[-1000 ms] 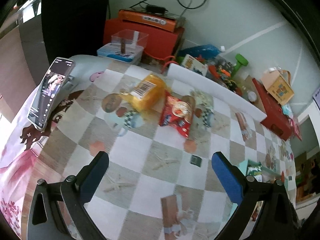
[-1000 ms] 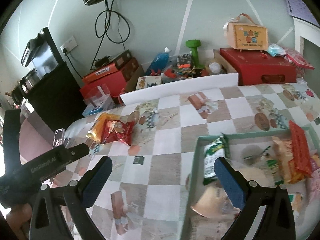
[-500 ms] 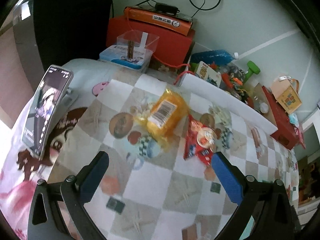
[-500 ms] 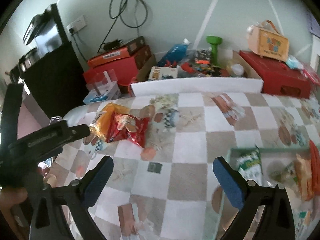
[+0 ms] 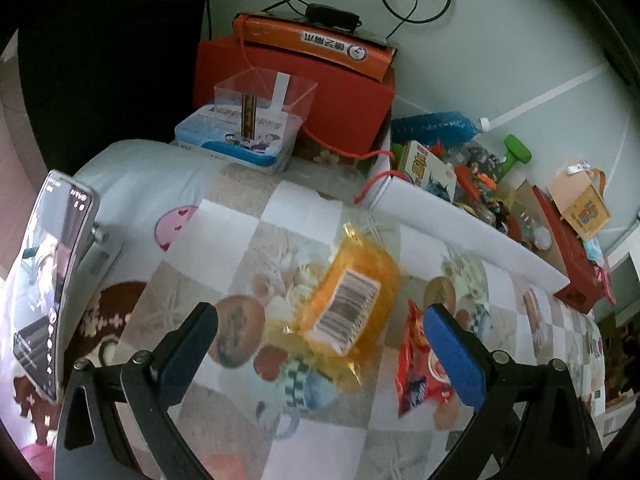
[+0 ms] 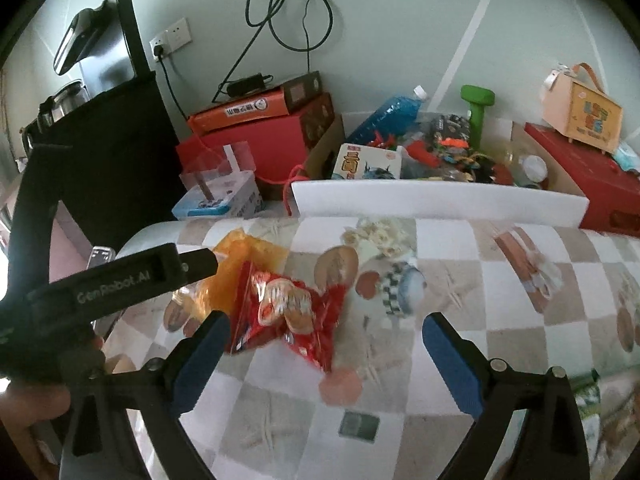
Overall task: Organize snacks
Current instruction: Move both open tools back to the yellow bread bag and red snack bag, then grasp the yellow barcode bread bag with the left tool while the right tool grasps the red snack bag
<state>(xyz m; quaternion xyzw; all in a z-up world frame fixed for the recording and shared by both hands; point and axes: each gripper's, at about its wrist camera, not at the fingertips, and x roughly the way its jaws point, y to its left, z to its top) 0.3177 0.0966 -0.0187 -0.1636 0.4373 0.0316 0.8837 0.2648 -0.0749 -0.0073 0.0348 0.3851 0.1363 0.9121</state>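
Observation:
A yellow snack bag [image 5: 349, 305] with a barcode lies on the checkered tablecloth, a red snack bag [image 5: 416, 364] touching its right side. My left gripper [image 5: 320, 356] is open and empty, hovering over the yellow bag. In the right wrist view the red bag [image 6: 286, 312] lies partly over the yellow bag [image 6: 236, 276]. My right gripper [image 6: 326, 360] is open and empty, just in front of the red bag. The left gripper's body [image 6: 112, 284] shows at the left of that view.
A phone on a stand [image 5: 52, 288] is at the table's left edge. A white board [image 6: 436, 200] lines the far edge, with red boxes [image 6: 256, 140], a clear box [image 5: 264, 108] and toys behind. A green tray corner with snacks [image 6: 588, 392] is at the lower right.
Both grippers have moved forward and left toward the two bags, which now look larger. The tray has slid nearly out of the right wrist view. Both stay open.

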